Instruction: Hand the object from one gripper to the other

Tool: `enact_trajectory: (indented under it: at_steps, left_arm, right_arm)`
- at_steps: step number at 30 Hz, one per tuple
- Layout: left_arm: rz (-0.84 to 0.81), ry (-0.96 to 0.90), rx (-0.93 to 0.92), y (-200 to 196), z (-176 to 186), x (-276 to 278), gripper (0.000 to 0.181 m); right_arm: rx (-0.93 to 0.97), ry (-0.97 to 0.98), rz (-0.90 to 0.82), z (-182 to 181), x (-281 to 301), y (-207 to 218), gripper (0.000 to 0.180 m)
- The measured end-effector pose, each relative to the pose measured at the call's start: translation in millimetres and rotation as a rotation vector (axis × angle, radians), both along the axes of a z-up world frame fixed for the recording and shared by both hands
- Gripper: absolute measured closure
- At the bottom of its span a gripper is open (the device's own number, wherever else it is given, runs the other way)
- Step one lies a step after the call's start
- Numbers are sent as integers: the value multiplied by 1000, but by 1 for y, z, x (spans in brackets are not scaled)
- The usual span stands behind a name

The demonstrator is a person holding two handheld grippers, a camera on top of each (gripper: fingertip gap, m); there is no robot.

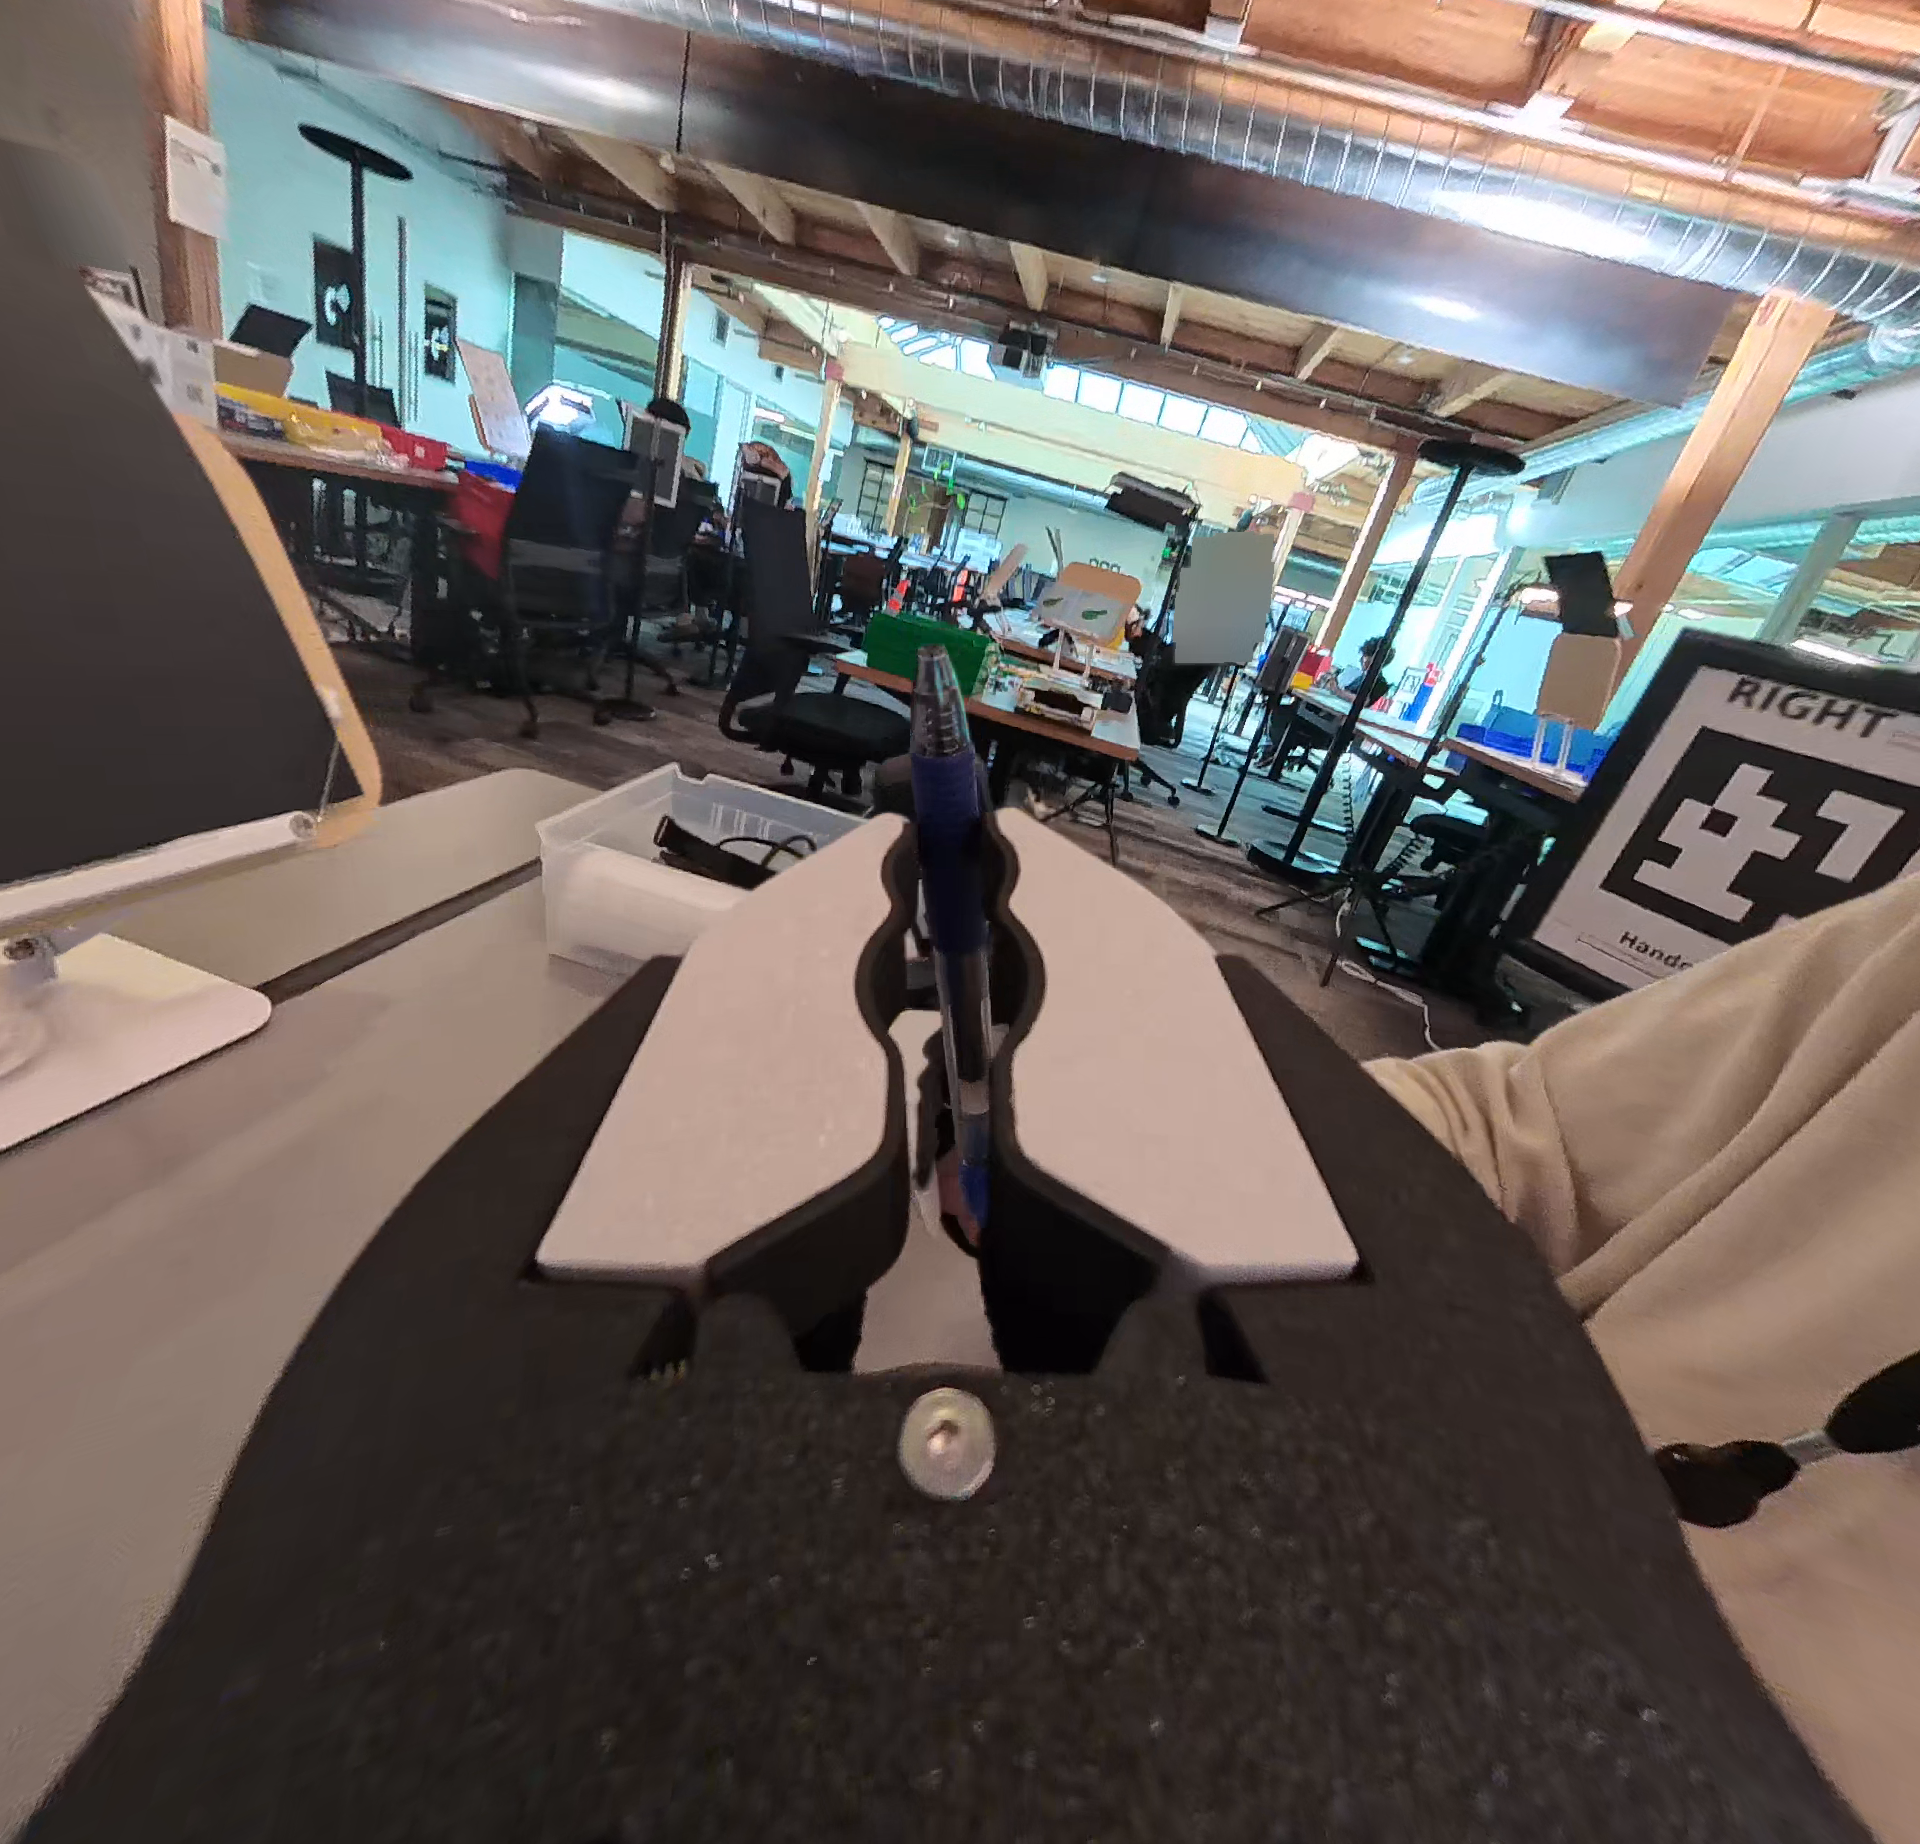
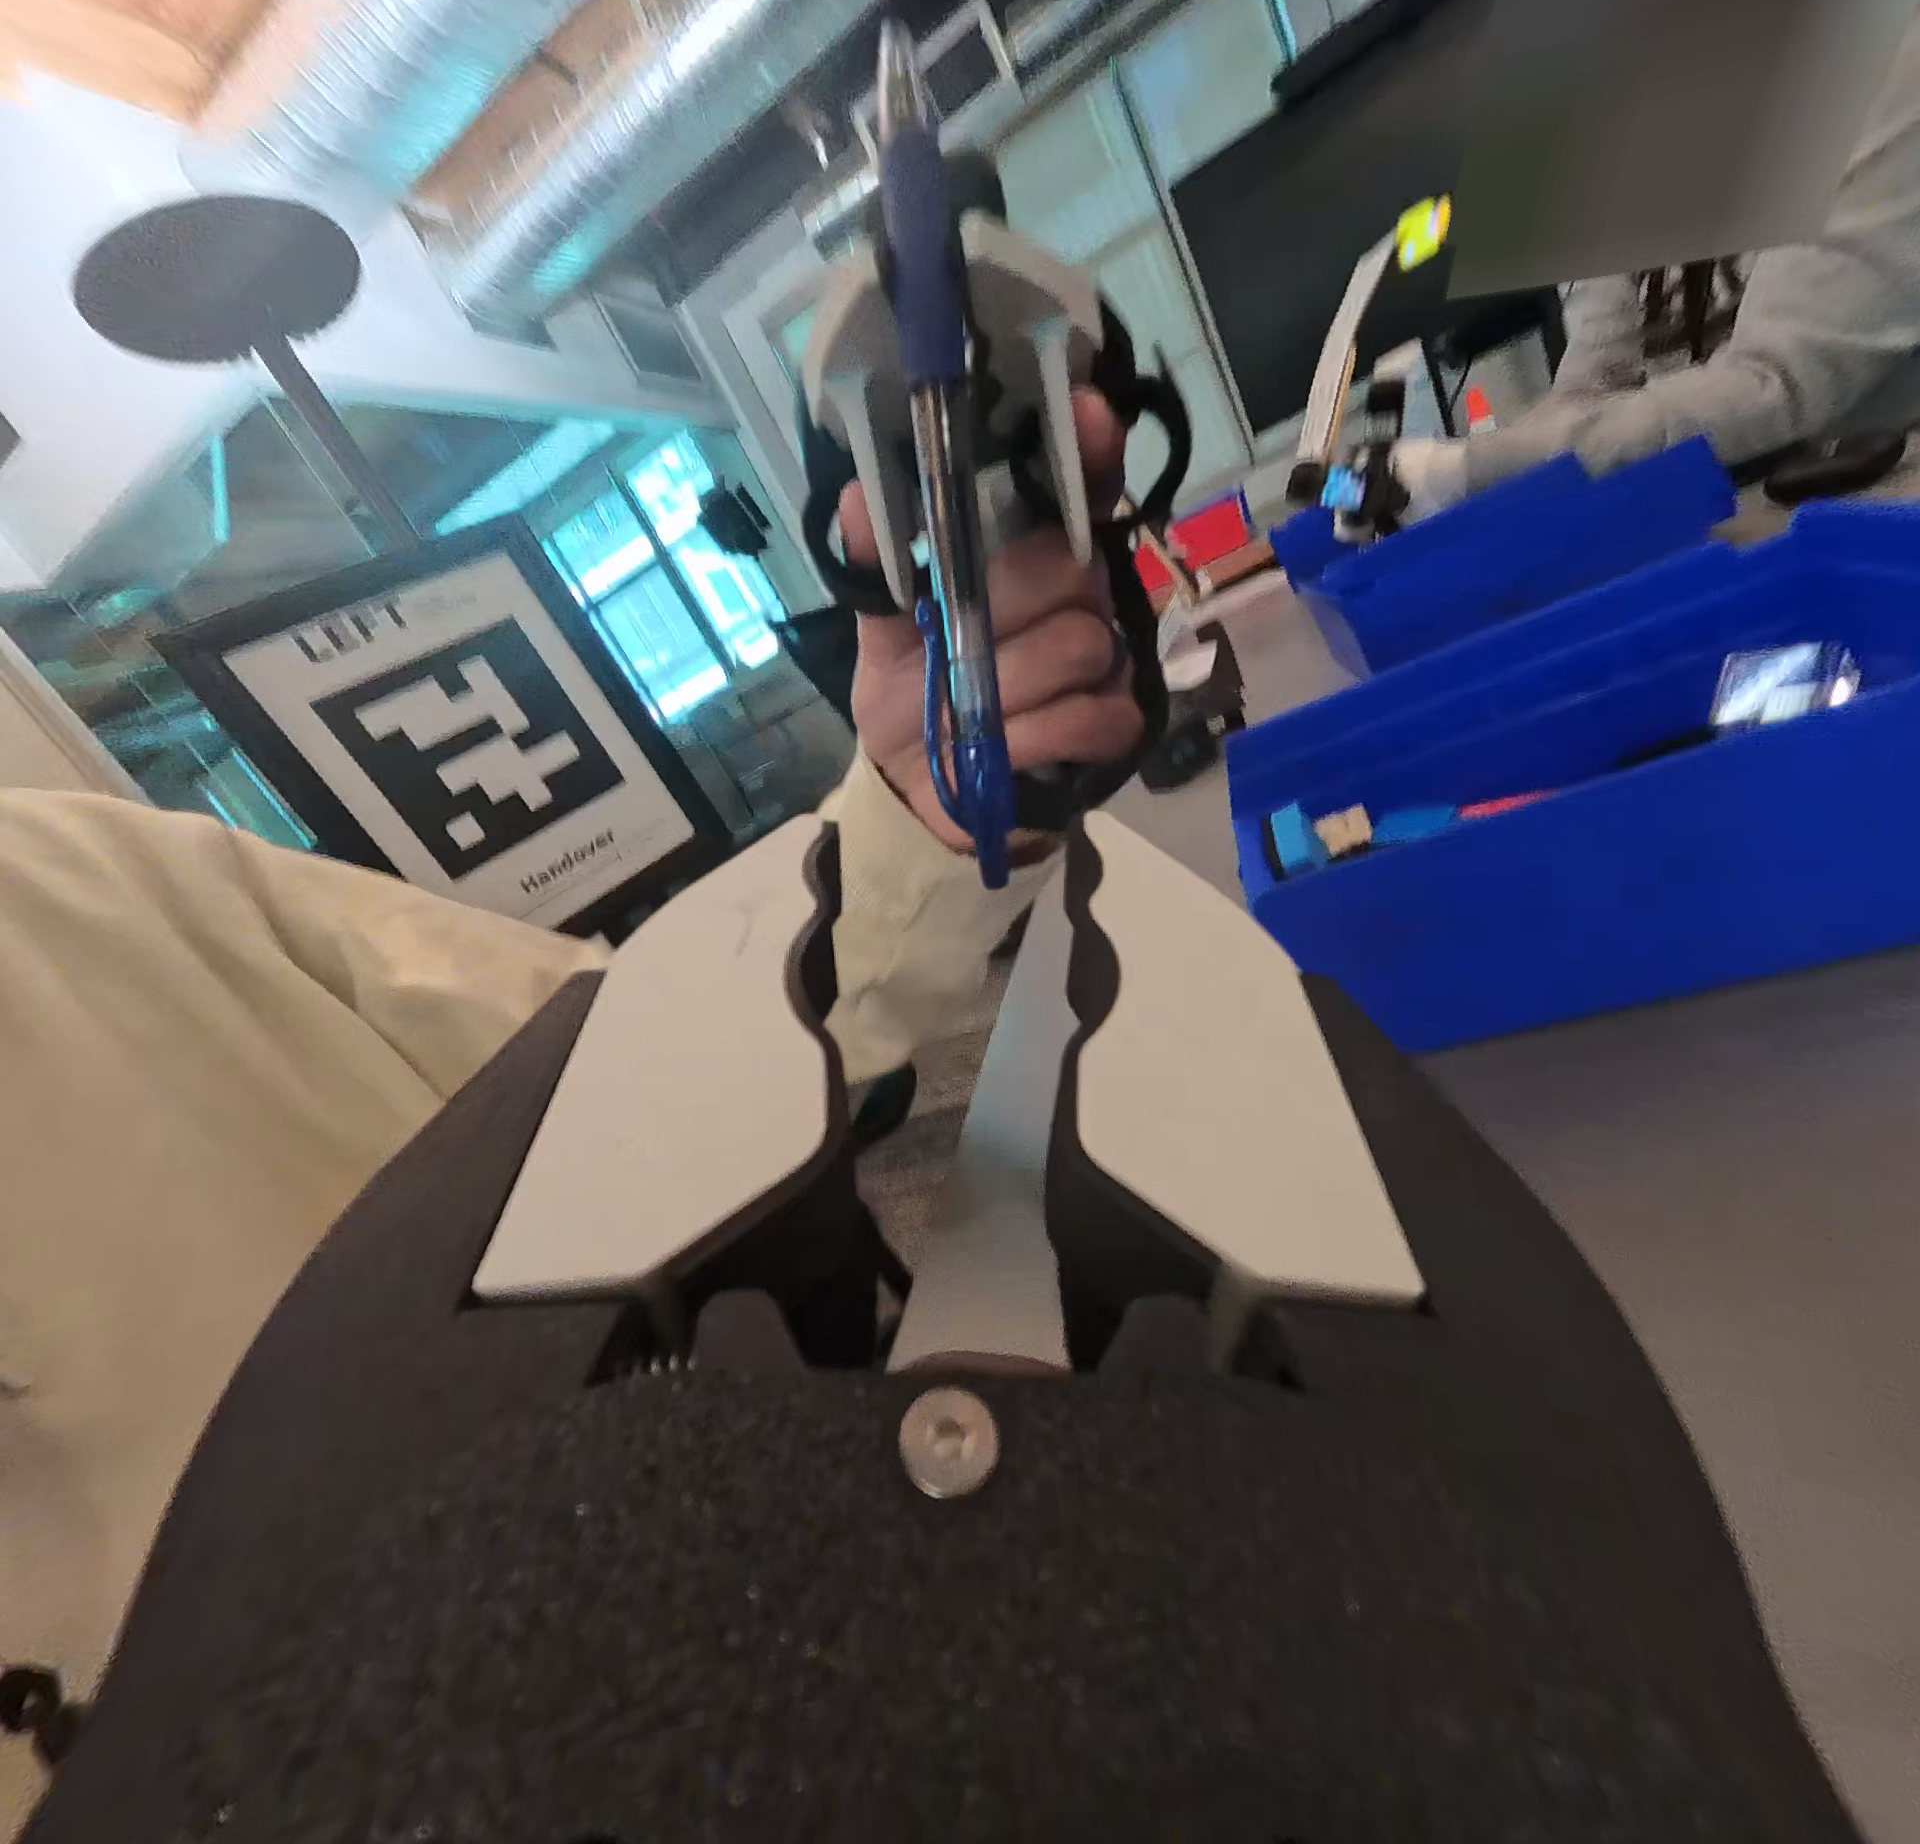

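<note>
Nearest the lens in the left wrist view, the left gripper (image 1: 948, 859) fills the lower frame, its two grey fingers (image 1: 769, 1046) pressed in on a blue pen (image 1: 951, 859). That pen stands between them along the gripper's length, its clear tip poking out past the fingertips and its lower end sunk into the dark slot near the hinge, where it is hard to follow. A cream sleeve (image 1: 1714, 1119) cuts in from the right edge, and its hand is out of frame.

From the right wrist view, the right gripper (image 2: 945, 859) stands spread, with nothing between its fingers; the pen's blue clip end hangs just above and between the fingertips, and contact cannot be judged. Beyond it the left gripper (image 2: 935, 267) is motion-blurred, held in a person's hand (image 2: 997, 672) that is partly masked by black straps and the pen (image 2: 935, 444) itself.

A grey table (image 1: 208, 1275) lies under the left gripper. Blue bins (image 2: 1558, 859) sit to the right on a grey surface, their contents too smeared to name. Two marker boards (image 2: 457, 724) (image 1: 1756, 828) are each cut off by a sleeve or the frame. A clear tray (image 1: 665, 859) is half hidden behind the left fingertips.
</note>
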State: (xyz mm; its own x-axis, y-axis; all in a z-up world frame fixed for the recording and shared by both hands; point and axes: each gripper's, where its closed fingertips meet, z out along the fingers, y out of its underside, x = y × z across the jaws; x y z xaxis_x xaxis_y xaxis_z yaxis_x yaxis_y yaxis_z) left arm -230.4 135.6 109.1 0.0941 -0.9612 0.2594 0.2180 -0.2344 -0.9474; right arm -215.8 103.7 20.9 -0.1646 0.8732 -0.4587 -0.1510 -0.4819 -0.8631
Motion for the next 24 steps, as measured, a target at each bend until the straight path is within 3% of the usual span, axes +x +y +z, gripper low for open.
enact_trajectory:
  at_steps: [5, 8, 14, 15, 20, 24]
  left_arm:
    - [-30, 50, -33, -1, -18, 28, 170]
    - [-42, 61, -44, -1, -23, 40, 171]
    - [-53, 123, -79, 2, -39, 49, 169]
    - [-42, 150, -78, 4, -42, 47, 159]
    - [-1, 425, -3, 3, -67, 24, 131]
    - [-42, 686, 81, -17, -92, 4, 125]
  right_arm:
    - [100, -74, -100, -8, 2, 3, 146]
    - [122, -110, -119, -13, 8, 5, 163]
    - [141, -230, -136, -30, 20, 8, 164]
    - [140, -244, -138, -32, 22, 9, 164]
    - [193, -361, -160, -39, 42, 15, 164]
    - [295, -566, -146, -56, 59, 12, 164]
